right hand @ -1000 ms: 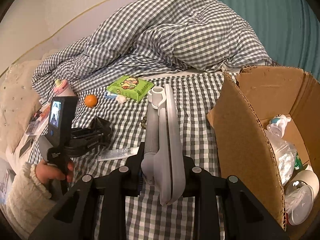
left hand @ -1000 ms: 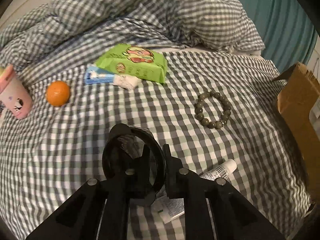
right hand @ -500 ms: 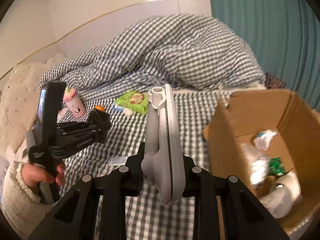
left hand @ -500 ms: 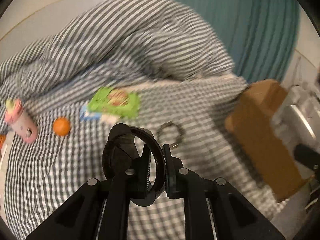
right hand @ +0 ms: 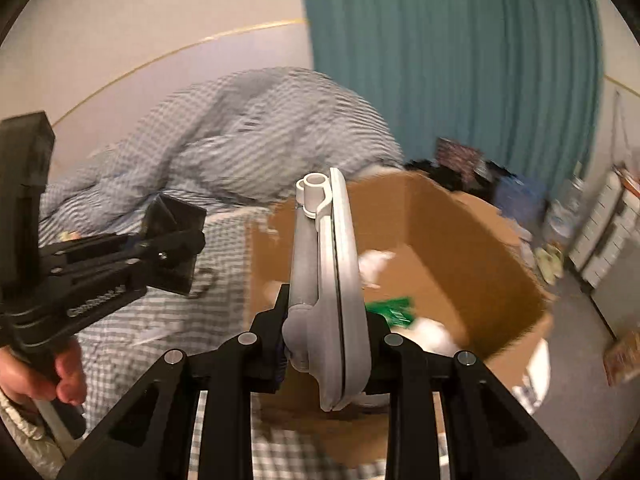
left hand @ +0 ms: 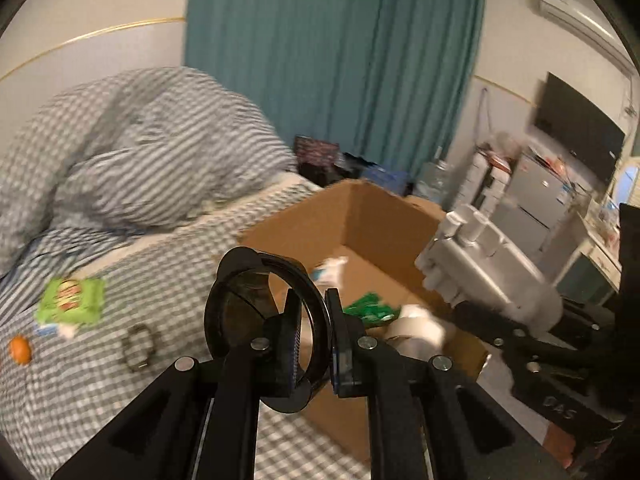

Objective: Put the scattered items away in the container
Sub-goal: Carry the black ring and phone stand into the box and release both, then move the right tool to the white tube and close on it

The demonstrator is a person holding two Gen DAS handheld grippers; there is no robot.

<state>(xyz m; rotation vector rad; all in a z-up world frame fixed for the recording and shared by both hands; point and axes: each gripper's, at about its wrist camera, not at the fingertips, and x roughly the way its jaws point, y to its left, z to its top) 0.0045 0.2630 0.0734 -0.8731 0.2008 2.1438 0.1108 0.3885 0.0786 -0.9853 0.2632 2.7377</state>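
Holding both tools angled downward, side by side. Clamping the left tool [left hand: 314, 330] nearly shut on a black ring [left hand: 264, 320]. Pinching a grey flat device [right hand: 328, 300] upright in the right tool [right hand: 326, 336]. Gripping the left tool's handle with a bare hand [right hand: 48, 376].

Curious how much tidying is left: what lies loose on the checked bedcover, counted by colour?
Green: 1, green packet
Orange: 1, orange fruit
Dark: 1, bead bracelet
Total: 3 clear; blurred pale bits beside the packet uncounted.
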